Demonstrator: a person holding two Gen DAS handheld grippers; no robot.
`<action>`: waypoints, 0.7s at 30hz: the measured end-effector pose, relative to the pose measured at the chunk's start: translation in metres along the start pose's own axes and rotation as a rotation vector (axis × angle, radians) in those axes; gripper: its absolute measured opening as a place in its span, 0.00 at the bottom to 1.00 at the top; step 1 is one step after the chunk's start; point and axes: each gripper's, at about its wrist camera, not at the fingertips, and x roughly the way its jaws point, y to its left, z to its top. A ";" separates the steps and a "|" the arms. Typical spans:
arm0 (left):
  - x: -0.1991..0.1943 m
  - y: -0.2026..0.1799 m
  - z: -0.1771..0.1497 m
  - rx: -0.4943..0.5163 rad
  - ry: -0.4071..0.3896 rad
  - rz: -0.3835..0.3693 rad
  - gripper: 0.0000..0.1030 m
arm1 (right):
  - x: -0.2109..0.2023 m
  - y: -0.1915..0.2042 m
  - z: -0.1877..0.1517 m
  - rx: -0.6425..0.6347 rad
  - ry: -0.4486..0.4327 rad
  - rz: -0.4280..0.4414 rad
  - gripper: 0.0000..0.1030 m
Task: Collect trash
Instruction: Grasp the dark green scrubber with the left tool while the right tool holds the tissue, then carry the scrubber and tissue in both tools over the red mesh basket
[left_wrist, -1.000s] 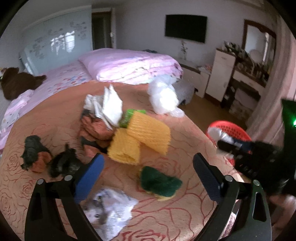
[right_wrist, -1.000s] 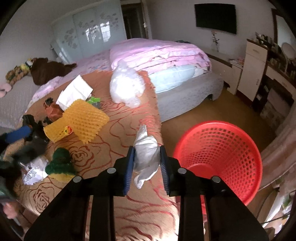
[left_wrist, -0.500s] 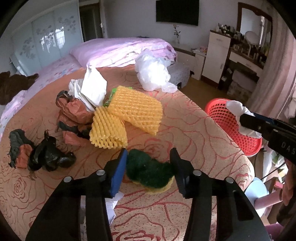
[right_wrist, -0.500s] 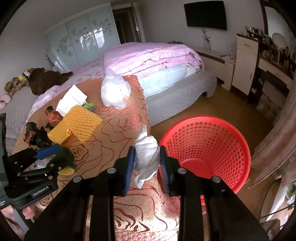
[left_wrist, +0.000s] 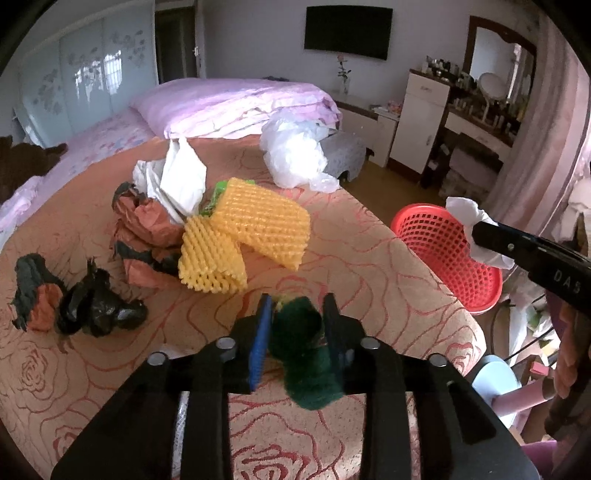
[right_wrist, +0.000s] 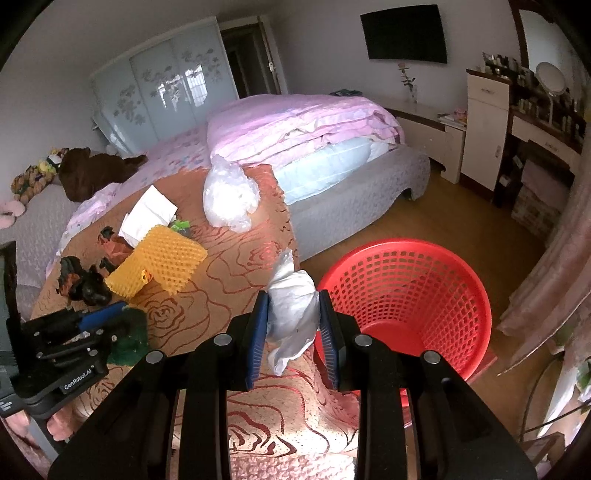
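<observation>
My left gripper (left_wrist: 297, 314) is shut on a dark green fuzzy wad (left_wrist: 301, 347), held just above the rose-patterned bedspread (left_wrist: 351, 236). My right gripper (right_wrist: 293, 310) is shut on a crumpled white paper (right_wrist: 291, 317), at the bed's edge just left of the red mesh basket (right_wrist: 406, 295). In the left wrist view the right gripper (left_wrist: 476, 230) holds the paper (left_wrist: 467, 212) over the basket's (left_wrist: 443, 243) far rim. Other trash lies on the bedspread: yellow foam netting (left_wrist: 243, 232), brown paper (left_wrist: 147, 229), black wads (left_wrist: 99, 306), white paper (left_wrist: 181, 177), a clear plastic bag (left_wrist: 291, 155).
A pink duvet (right_wrist: 295, 118) lies folded on the bed behind. A dresser (right_wrist: 484, 122) and a cluttered vanity (right_wrist: 546, 118) stand at the right wall. Wood floor (right_wrist: 443, 206) surrounds the basket. A pale blue stool (left_wrist: 495, 380) stands by the bed's corner.
My left gripper came down around the green wad, shut on it and lifted it slightly. My right gripper carried the white paper toward the red basket.
</observation>
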 end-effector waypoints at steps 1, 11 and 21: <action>-0.001 0.001 0.000 -0.001 -0.001 0.012 0.41 | 0.000 0.000 0.000 0.003 0.000 0.001 0.26; 0.003 -0.002 -0.011 0.003 0.038 0.033 0.54 | 0.000 -0.001 -0.001 0.010 0.004 0.012 0.26; -0.003 -0.003 -0.017 0.011 0.032 0.051 0.71 | -0.001 -0.002 -0.001 0.015 0.002 0.018 0.26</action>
